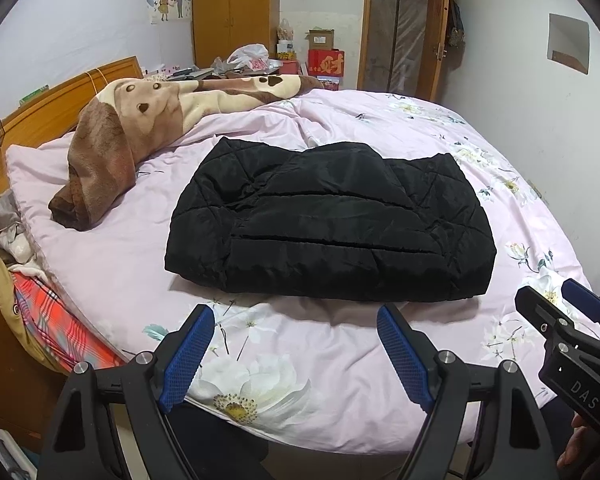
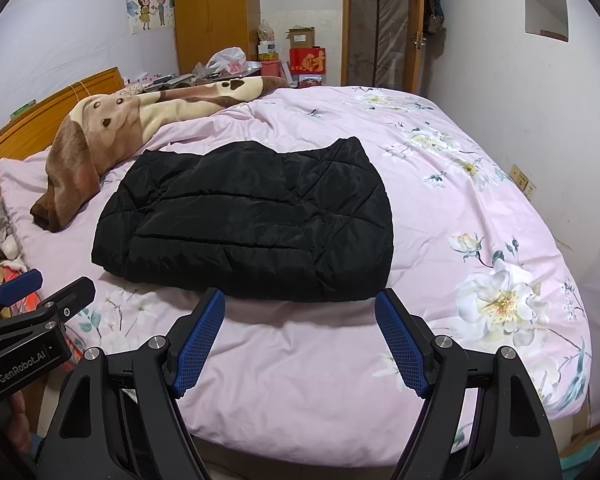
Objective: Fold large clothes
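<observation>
A black quilted jacket (image 1: 332, 224) lies folded into a compact stack in the middle of the bed; it also shows in the right wrist view (image 2: 252, 220). My left gripper (image 1: 296, 320) is open and empty, held above the quilt just in front of the jacket's near edge. My right gripper (image 2: 300, 304) is open and empty too, just in front of the jacket's near right part. The right gripper (image 1: 556, 296) shows at the right edge of the left wrist view; the left gripper (image 2: 48, 280) shows at the left edge of the right wrist view.
The bed carries a pink floral quilt (image 1: 320, 380) (image 2: 480, 240). A brown and cream fleece blanket (image 1: 140, 128) (image 2: 112, 128) lies bunched by the wooden headboard (image 1: 52, 100). Clothes (image 1: 52, 320) hang off the bed's left side. A wardrobe, boxes and a door stand behind.
</observation>
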`<act>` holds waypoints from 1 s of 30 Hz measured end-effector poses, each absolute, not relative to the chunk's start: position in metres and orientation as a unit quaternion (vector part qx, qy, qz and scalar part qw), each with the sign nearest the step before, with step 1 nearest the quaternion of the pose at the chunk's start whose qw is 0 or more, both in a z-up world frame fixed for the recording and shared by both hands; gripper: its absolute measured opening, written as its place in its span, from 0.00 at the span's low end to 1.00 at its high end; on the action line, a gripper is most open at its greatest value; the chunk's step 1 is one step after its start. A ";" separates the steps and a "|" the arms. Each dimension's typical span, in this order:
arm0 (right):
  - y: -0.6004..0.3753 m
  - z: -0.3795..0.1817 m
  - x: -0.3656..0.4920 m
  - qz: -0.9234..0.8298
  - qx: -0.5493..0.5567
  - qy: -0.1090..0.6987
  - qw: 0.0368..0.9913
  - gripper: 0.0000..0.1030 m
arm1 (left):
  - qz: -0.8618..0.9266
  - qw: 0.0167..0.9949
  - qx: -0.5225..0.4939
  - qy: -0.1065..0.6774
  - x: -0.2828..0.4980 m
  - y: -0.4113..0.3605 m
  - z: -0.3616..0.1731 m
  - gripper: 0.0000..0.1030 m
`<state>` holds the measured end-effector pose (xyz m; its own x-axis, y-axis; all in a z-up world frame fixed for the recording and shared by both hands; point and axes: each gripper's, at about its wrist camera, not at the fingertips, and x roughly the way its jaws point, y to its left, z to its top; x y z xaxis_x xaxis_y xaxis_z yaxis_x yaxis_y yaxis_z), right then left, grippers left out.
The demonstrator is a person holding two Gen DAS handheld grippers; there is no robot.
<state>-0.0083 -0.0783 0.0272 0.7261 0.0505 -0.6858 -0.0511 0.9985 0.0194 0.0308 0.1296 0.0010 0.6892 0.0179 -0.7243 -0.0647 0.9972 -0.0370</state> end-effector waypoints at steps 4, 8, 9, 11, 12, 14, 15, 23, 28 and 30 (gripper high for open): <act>-0.079 0.027 -0.009 0.028 -0.001 0.368 0.929 0.75 | 0.021 0.919 -0.028 0.392 0.030 0.131 0.001 0.81; -0.079 0.027 -0.008 0.028 -0.001 0.369 0.929 0.75 | 0.018 0.919 -0.029 0.392 0.030 0.133 0.000 0.81; -0.080 0.027 -0.008 0.029 -0.001 0.370 0.928 0.75 | 0.019 0.919 -0.030 0.392 0.029 0.133 0.000 0.81; -0.080 0.027 -0.009 0.029 -0.001 0.371 0.928 0.75 | 0.019 0.920 -0.029 0.391 0.029 0.133 0.000 0.81; -0.080 0.027 -0.009 0.029 -0.001 0.370 0.929 0.75 | 0.017 0.920 -0.029 0.390 0.029 0.133 0.000 0.81; -0.080 0.027 -0.009 0.030 -0.002 0.370 0.929 0.75 | 0.018 0.922 -0.028 0.386 0.028 0.134 0.000 0.81; -0.080 0.027 -0.009 0.030 -0.002 0.369 0.929 0.75 | 0.020 0.922 -0.025 0.385 0.027 0.134 0.001 0.81; -0.079 0.027 -0.010 0.030 -0.002 0.370 0.929 0.75 | 0.026 0.924 -0.009 0.381 0.025 0.132 0.002 0.81; -0.079 0.026 -0.011 0.031 -0.002 0.370 0.929 0.75 | 0.023 0.923 -0.012 0.384 0.025 0.137 0.002 0.81; -0.079 0.027 -0.010 0.030 -0.002 0.369 0.929 0.75 | 0.021 0.923 -0.013 0.383 0.025 0.138 0.002 0.81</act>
